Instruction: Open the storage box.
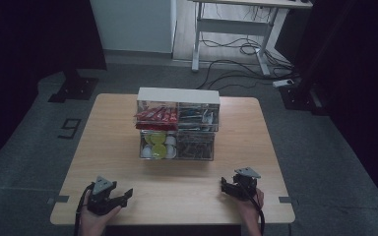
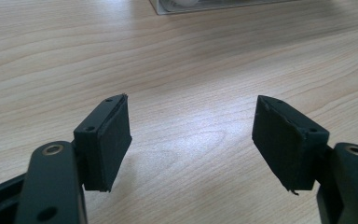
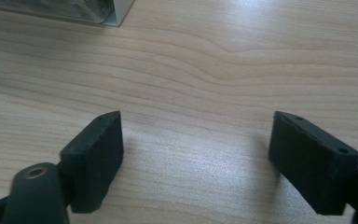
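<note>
A clear plastic organiser (image 1: 177, 129) with four compartments stands on the middle of the wooden table (image 1: 113, 123); it holds red packets, yellow and white round pieces, and dark items. My left gripper (image 1: 124, 195) rests near the front left edge, held by a hand, jaws wide apart with only bare wood between them (image 2: 191, 135). My right gripper (image 1: 225, 184) rests near the front right edge, also open over bare wood (image 3: 196, 144). A corner of the organiser (image 3: 107, 11) shows at the top of the right gripper view, and its base (image 2: 205, 5) at the top of the left gripper view.
Bare table surface lies between the organiser and both grippers. Beyond the table stand a white desk frame (image 1: 231, 29) with loose cables (image 1: 246, 49) on the grey floor, and dark stands at both sides.
</note>
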Available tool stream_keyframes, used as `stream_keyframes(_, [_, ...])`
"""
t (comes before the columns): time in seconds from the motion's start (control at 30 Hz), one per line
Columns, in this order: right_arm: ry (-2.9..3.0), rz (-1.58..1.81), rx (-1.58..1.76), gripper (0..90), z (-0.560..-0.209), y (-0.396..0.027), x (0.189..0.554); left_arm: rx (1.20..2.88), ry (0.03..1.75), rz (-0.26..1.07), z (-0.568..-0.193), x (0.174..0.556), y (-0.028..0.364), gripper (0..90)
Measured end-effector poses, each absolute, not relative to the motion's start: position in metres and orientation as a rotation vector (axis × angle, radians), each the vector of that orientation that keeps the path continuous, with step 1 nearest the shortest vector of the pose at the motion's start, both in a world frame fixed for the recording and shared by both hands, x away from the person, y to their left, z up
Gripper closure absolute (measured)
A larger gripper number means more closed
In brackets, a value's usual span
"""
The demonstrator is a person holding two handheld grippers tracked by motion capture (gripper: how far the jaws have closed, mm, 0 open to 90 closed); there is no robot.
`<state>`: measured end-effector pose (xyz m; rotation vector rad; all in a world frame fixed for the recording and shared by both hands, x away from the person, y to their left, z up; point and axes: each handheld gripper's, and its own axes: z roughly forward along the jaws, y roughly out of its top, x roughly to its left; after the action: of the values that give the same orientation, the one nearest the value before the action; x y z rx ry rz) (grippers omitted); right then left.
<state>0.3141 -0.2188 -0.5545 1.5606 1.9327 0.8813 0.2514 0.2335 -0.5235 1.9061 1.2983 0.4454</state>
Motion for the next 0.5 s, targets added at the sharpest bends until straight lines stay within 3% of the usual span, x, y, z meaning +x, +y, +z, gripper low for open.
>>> stream_keyframes(0.07, [1.925,0.890,1.564,27.5,-0.553,-0.220,0.313,1.897,1.299,0.448,-0.522,0.251,0.234,28.1])
stream_keyframes(0.27, [1.918,0.933,1.553,35.4,-0.548,-0.221,0.310,1.882,1.302,0.453,-0.520,0.250,0.238,28.0])
stream_keyframes(0.5, [1.891,1.013,1.522,40.2,-0.538,-0.222,0.305,1.869,1.306,0.446,-0.519,0.250,0.240,28.0])
